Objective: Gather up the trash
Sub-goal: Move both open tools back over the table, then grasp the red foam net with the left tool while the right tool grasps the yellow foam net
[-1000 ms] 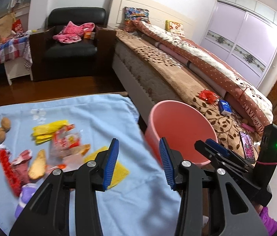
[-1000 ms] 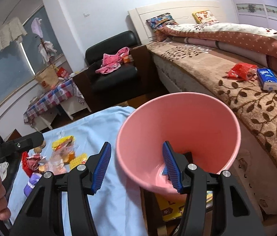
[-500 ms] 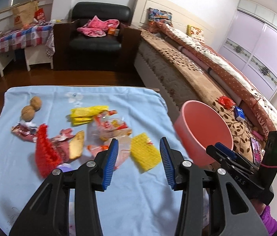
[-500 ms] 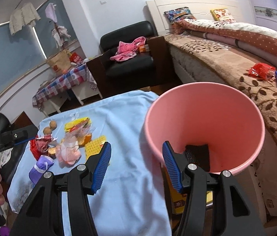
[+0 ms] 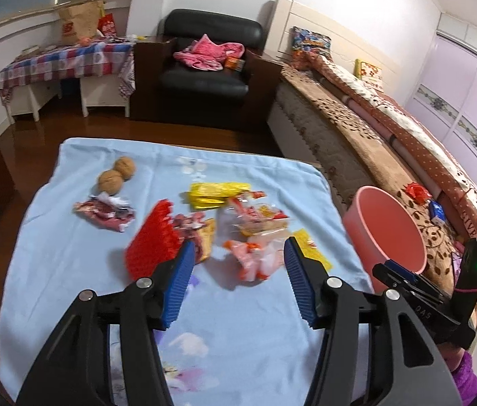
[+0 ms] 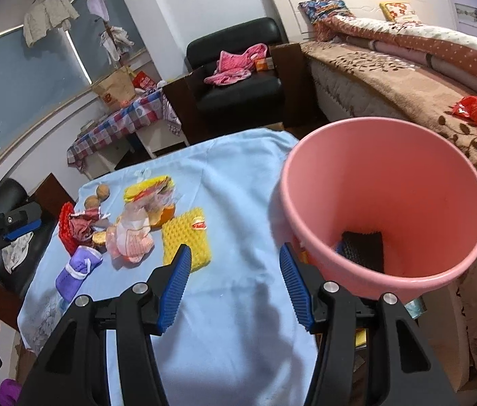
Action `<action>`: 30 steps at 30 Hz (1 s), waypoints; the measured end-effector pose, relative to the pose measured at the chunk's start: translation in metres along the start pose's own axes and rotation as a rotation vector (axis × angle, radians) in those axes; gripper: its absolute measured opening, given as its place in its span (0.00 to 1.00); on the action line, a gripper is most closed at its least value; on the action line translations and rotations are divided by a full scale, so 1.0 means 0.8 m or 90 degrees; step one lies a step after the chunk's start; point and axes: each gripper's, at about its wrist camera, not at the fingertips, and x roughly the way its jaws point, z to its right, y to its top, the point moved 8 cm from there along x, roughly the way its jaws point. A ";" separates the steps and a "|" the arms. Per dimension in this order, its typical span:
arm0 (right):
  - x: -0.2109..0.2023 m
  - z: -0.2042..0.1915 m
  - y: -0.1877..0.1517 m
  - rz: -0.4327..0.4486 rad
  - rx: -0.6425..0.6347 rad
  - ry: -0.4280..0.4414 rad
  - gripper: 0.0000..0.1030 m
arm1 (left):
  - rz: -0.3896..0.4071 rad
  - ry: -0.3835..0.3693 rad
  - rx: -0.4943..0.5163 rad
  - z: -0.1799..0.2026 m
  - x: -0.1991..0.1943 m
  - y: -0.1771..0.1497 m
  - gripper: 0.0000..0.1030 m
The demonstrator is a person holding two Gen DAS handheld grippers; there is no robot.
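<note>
Trash lies on a light blue cloth [image 5: 245, 331]: a clear pink-orange wrapper [image 5: 255, 257], a red spiky pad [image 5: 152, 243], a yellow packet [image 5: 216, 193], a yellow foam pad [image 6: 187, 240], two walnuts [image 5: 116, 176] and a purple pouch [image 6: 76, 272]. The pink bin [image 6: 387, 216] stands off the cloth's right edge, with a black item [image 6: 362, 247] inside. My left gripper [image 5: 236, 282] is open and empty, just short of the clear wrapper. My right gripper [image 6: 235, 287] is open and empty over bare cloth beside the bin.
A bed [image 5: 390, 142] with a brown blanket runs along the right, with a red wrapper [image 6: 472, 108] on it. A black armchair [image 5: 209, 64] and a checked-cloth table [image 5: 66, 67] stand at the back. Wood floor surrounds the cloth-covered table.
My left gripper has swung left from the bin to over the trash pile. My right gripper has drawn back from inside the bin to over the cloth beside it.
</note>
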 end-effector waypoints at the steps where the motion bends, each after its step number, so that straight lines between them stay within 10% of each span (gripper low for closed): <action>1: 0.004 -0.003 -0.001 -0.006 -0.003 0.003 0.52 | 0.000 0.005 0.000 -0.004 -0.001 -0.001 0.53; 26: 0.053 -0.037 -0.021 -0.070 -0.047 0.012 0.52 | 0.000 0.150 0.098 -0.044 0.052 -0.022 0.53; 30: 0.058 -0.039 -0.018 -0.072 -0.052 0.013 0.52 | -0.005 0.149 0.088 -0.055 0.056 -0.025 0.18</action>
